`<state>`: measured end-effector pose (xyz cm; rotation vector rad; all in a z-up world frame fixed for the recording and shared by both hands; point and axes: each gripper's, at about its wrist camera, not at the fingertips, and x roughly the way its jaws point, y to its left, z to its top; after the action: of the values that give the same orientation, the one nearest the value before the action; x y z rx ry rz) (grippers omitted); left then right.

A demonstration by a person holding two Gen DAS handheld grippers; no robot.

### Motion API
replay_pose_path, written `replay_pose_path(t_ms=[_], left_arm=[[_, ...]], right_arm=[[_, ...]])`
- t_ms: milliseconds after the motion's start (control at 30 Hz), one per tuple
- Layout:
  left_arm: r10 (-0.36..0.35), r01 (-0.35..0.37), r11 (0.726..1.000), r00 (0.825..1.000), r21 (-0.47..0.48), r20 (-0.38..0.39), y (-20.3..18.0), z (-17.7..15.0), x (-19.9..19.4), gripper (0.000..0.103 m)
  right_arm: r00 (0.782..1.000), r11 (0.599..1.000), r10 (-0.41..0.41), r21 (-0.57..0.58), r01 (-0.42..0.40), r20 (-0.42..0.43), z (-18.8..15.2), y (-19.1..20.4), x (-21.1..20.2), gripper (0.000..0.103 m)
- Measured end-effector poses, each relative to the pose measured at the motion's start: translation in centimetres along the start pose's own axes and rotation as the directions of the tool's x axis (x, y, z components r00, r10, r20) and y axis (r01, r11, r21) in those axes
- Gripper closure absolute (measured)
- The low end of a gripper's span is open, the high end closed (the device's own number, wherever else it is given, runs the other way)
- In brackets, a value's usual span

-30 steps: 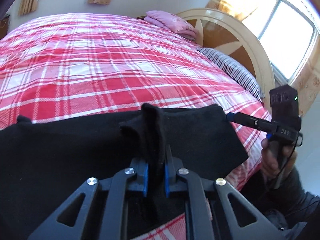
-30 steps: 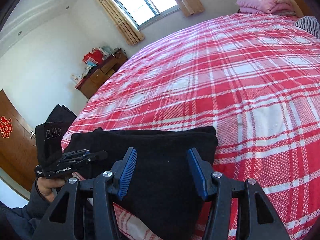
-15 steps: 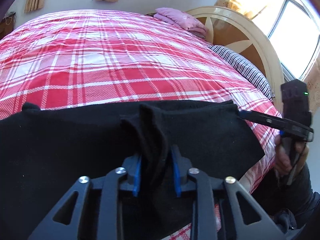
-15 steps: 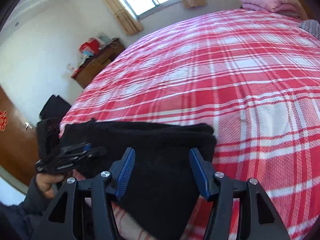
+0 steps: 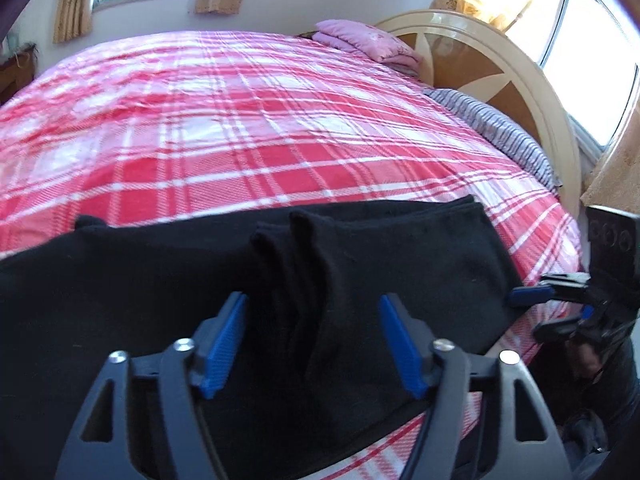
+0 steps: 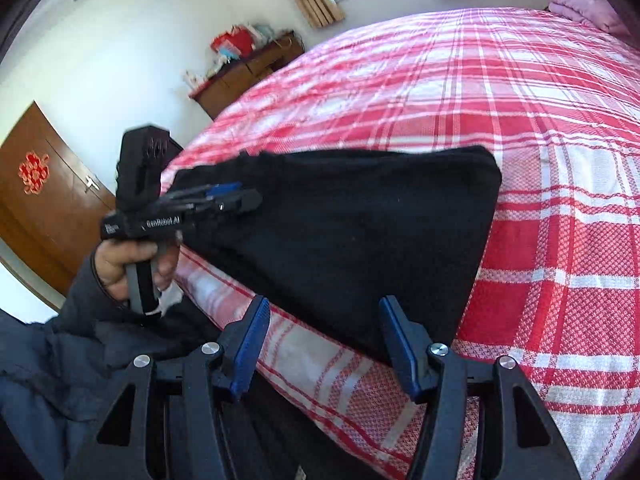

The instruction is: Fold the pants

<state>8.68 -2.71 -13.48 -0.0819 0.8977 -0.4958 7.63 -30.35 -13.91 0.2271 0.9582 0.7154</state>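
The black pants (image 5: 400, 264) lie folded flat on the near edge of the red plaid bed (image 5: 240, 128). A raised ridge of cloth (image 5: 296, 264) stands between the jaws of my left gripper (image 5: 312, 340), which is open and holds nothing. In the right wrist view the pants (image 6: 360, 232) show as a folded black slab, with my left gripper (image 6: 236, 198) over their left end. My right gripper (image 6: 322, 344) is open and empty, just off the bed's near edge beside the pants' corner. It also shows in the left wrist view (image 5: 532, 306), at the pants' right end.
Folded pink bedding (image 5: 360, 40) and a striped pillow (image 5: 500, 132) lie by the curved headboard (image 5: 520, 72). A wooden cabinet (image 6: 248, 76) with clutter stands by the far wall, and a brown door (image 6: 36, 200) is at the left. Windows line the walls.
My left gripper has opened and let go of the pinched ridge of cloth. My right gripper has drawn back off the pants toward the bed's edge, still open.
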Motion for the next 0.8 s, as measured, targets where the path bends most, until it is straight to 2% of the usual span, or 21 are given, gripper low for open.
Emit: replay_pose_path(t_ms=[133, 233, 333, 367, 467, 533, 667, 733, 800], left_arm=[[0.083, -0.083, 0.996, 0.997, 0.032, 0.003, 1.0, 0.0, -1.2, 0.026], [0.164, -0.164, 0.984, 0.986, 0.064, 0.014, 2.3, -0.1, -2.4, 0.022], [0.262, -0.264, 0.962, 0.964, 0.071, 0.041, 4.4, -0.5, -4.1, 0.013], [0.303, -0.305, 0.95, 0.952, 0.06, 0.044, 5.5, -0.6, -4.8, 0.011], [0.361, -0.363, 0.931, 0.932, 0.035, 0.042, 8.1, -0.9, -6.3, 0.011], [0.416, -0.418, 0.908, 0.908, 0.021, 0.049, 10.1, -1.1, -7.6, 0.011], [0.541, -0.54, 0.841, 0.838, -0.041, 0.074, 14.8, -1.7, -10.9, 0.011], [0.582, -0.573, 0.812, 0.81, -0.113, 0.073, 18.0, -2.3, -12.6, 0.011], [0.607, -0.592, 0.789, 0.793, -0.167, 0.058, 20.5, -2.9, -13.6, 0.011]], right_arm=[[0.996, 0.999, 0.03, 0.015, -0.031, 0.082, 0.1, -0.2, -0.9, 0.044], [0.984, 0.997, 0.057, 0.037, -0.064, 0.167, 0.3, -0.4, -2.2, 0.044], [0.967, 0.993, 0.069, 0.08, -0.091, 0.245, 0.5, -1.4, -3.4, 0.042], [0.964, 0.991, 0.069, 0.09, -0.095, 0.259, 0.5, -1.5, -3.6, 0.042], [0.961, 0.99, 0.05, 0.11, -0.083, 0.272, 0.5, -1.9, -3.7, 0.041], [0.964, 0.991, 0.027, 0.119, -0.06, 0.266, 0.5, -2.2, -3.5, 0.041], [0.969, 0.995, -0.037, 0.095, 0.014, 0.244, 0.4, -1.4, -2.8, 0.041], [0.967, 0.996, -0.073, 0.062, 0.06, 0.244, 0.3, -0.6, -2.5, 0.041], [0.967, 0.996, -0.093, 0.026, 0.09, 0.239, 0.1, 0.1, -2.2, 0.041]])
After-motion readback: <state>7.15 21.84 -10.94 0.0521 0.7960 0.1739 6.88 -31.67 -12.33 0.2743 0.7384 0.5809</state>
